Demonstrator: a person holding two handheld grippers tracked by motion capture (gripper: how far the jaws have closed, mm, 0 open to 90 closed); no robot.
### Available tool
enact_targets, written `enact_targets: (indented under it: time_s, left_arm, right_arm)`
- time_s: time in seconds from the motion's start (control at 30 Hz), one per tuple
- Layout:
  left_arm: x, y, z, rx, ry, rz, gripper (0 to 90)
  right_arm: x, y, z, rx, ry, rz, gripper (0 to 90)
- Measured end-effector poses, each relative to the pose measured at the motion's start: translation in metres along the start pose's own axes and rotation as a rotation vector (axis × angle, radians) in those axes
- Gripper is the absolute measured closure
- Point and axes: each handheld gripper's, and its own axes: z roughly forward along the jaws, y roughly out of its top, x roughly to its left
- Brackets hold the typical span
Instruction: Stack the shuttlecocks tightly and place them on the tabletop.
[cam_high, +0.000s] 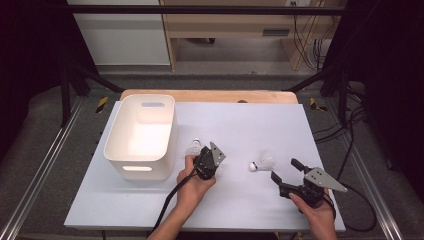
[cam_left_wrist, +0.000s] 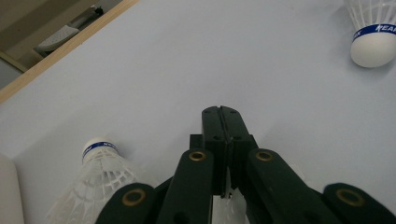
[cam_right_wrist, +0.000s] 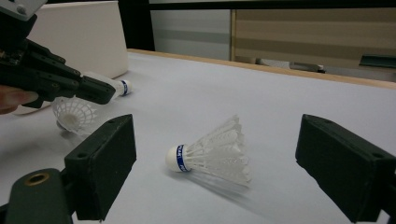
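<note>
Feathers of a white shuttlecock (cam_right_wrist: 72, 114), skirt fanned and cork hidden, sit pinched in the closed left claw (cam_right_wrist: 100, 93); right claw (cam_right_wrist: 224, 158) gapes around another, blue-banded shuttlecock (cam_right_wrist: 210, 154).

Wooden shelving (cam_high: 235, 30) behind, grey floor (cam_high: 45, 130)

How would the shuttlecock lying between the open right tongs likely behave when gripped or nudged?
The shuttlecock probably weighs very little, given its thin feather skirt. Those feathers look fragile, so gripping the rounded cork seems safer. Lying on its side, a nudge would likely swing it around its cork.
</note>
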Motion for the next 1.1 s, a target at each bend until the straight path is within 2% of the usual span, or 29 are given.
enact_targets:
  time_s: [0.2,0.27,0.33,0.4,0.63,0.8,0.83,1.03,1.1]
  left_arm:
    - [-0.005,-0.001,0.004,-0.013,-0.057,-0.020,88.4]
    - [-0.005,-0.002,0.004,-0.016,-0.080,-0.047,86.3]
    - [-0.006,-0.003,0.004,-0.037,-0.094,-0.074,80.0]
    - [-0.007,-0.004,0.003,-0.053,-0.092,-0.069,74.7]
    - [-0.012,-0.007,-0.002,-0.121,-0.128,-0.095,52.9]
    - [-0.012,-0.010,-0.009,-0.169,-0.138,-0.134,40.3]
    - [-0.011,-0.011,-0.011,-0.186,-0.148,-0.153,37.6]
    - [-0.012,-0.016,-0.022,-0.277,-0.176,-0.178,20.2]
    - [-0.011,-0.017,-0.025,-0.304,-0.189,-0.203,14.4]
  right_arm:
    - [0.001,0.000,0.000,0.007,0.001,-0.005,12.4]
    - [0.001,-0.001,0.000,0.009,-0.001,-0.004,12.2]
    - [0.000,-0.001,-0.001,0.008,-0.003,0.002,12.1]
    - [-0.001,-0.001,-0.001,0.004,-0.002,0.001,11.9]
    - [0.001,-0.001,0.001,0.011,0.007,0.000,11.1]
    - [0.000,0.000,0.000,0.006,0.000,0.005,10.9]
    - [0.000,0.000,0.000,0.005,0.000,0.004,10.9]
    - [0.002,0.000,0.002,0.011,0.010,-0.010,9.6]
    - [0.003,0.000,0.002,0.018,0.012,-0.010,9.3]
